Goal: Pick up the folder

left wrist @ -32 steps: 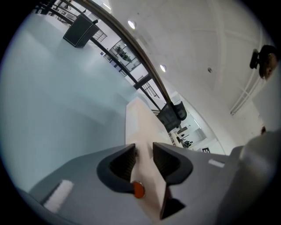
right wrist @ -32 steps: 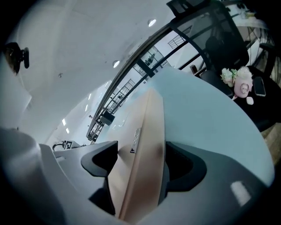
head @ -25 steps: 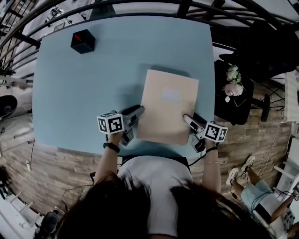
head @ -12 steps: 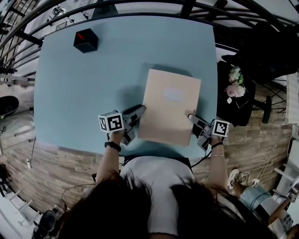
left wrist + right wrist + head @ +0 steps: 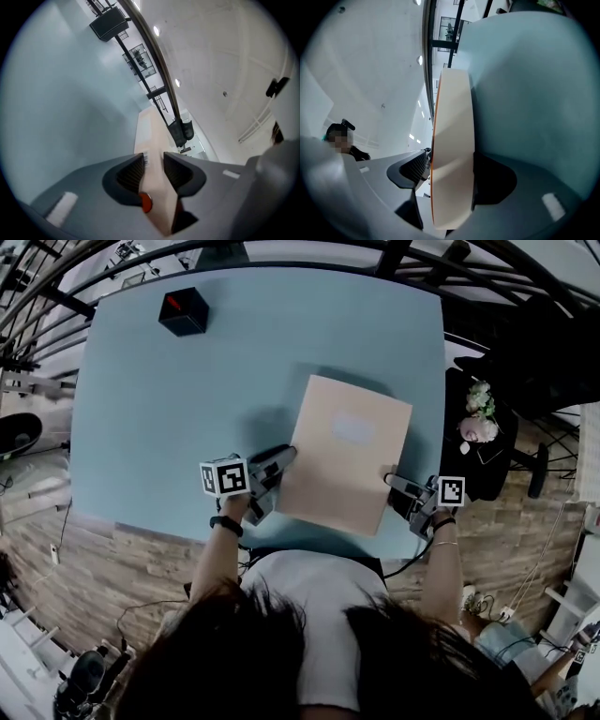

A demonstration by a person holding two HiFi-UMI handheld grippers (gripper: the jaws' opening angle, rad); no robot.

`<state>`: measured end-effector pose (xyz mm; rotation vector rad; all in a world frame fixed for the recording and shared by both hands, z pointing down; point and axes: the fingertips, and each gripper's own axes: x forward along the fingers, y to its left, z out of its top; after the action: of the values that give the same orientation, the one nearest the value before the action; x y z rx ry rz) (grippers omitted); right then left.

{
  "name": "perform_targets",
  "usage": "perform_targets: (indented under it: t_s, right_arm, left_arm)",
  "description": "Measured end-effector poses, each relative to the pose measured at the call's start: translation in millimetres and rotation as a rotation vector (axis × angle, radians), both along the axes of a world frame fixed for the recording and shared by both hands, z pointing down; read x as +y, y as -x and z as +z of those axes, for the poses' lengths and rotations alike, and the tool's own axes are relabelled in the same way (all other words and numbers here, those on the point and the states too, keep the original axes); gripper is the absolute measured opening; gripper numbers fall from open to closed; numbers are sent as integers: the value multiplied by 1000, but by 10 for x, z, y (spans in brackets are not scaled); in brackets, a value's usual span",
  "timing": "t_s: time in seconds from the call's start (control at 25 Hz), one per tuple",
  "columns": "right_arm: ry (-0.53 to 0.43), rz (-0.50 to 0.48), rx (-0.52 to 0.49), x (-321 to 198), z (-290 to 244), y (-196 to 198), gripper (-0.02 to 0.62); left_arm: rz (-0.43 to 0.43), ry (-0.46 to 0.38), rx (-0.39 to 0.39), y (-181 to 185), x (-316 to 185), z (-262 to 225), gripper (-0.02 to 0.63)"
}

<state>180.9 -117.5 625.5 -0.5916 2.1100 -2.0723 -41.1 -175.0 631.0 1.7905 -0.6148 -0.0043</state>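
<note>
A tan folder (image 5: 347, 456) lies on the light blue table (image 5: 187, 409), near its front edge. My left gripper (image 5: 286, 457) is at the folder's left edge, and in the left gripper view both pads press on the folder (image 5: 151, 136) that runs between them. My left gripper (image 5: 153, 164) is shut on it. My right gripper (image 5: 392, 479) is at the folder's lower right edge. In the right gripper view the folder (image 5: 452, 140) stands edge-on between the wide jaws of my right gripper (image 5: 451, 159), which are closing. A thin gap shows at the left pad.
A black box (image 5: 184, 311) with a red mark sits at the table's far left corner. A dark stand with flowers (image 5: 478, 418) is just past the table's right edge. The person's body is close to the front edge.
My right gripper has rolled on its axis at the folder's right edge, and its marker cube now shows a different face. My left gripper has kept its place on the left edge.
</note>
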Motion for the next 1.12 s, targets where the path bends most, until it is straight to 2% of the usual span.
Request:
perform_targets:
  t_s: [0.16, 0.32, 0.4, 0.48, 0.52, 0.64, 1.12]
  right_arm:
    - [47, 7, -42, -31, 23, 14, 287]
    - [6, 5, -24, -47, 3, 15, 287]
    - [-7, -1, -90, -66, -39, 86, 287]
    - [-22, -59, -184, -75, -130, 357, 294]
    - [-34, -87, -199, -88, -163, 498, 314]
    - [-44, -99, -185, -129, -182, 625, 322]
    - [-103, -116, -104, -129, -235, 630, 312]
  left_arm:
    - [-13, 5, 14, 28, -12, 4, 187]
    - [-27, 13, 26, 39, -20, -1, 187]
    - [-19, 23, 43, 23, -12, 5, 187]
    - [6, 35, 61, -43, 19, 9, 187]
    - [5, 35, 64, -64, 22, 7, 187]
    - [-30, 22, 53, -30, -4, -3, 189]
    - [-38, -12, 56, -6, -18, -74, 193]
